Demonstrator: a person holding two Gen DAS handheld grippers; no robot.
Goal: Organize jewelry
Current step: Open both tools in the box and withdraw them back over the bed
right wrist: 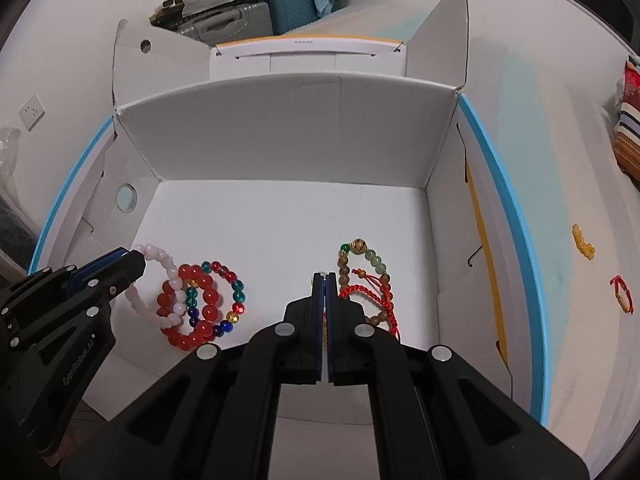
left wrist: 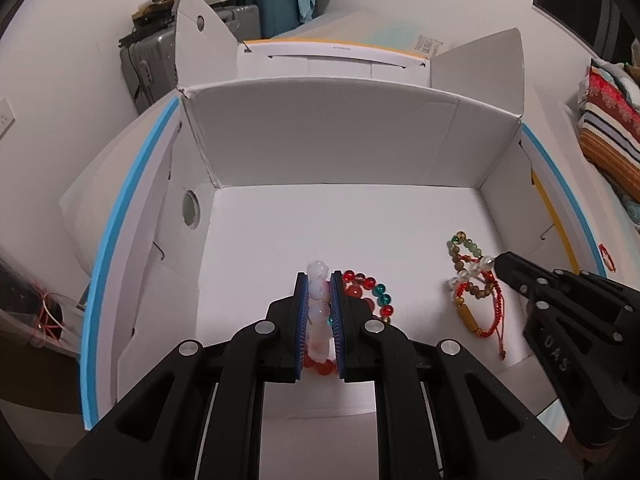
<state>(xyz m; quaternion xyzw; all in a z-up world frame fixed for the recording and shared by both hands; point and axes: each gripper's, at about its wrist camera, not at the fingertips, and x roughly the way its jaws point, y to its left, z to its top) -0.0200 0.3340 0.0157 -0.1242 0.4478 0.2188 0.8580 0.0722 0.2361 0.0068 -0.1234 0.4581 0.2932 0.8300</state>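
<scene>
**Both grippers down in the white box**

My left gripper is clamped on the pale pink bead bracelet, which lies over the red bead bracelet and multicolored glass bead bracelet at 8 o'clock on the cardboard box floor. My right gripper has its fingers pressed together on a clear bead of the clear bead bracelet, beside the wooden bead bracelet and red cord bracelet at 3 o'clock.
</scene>
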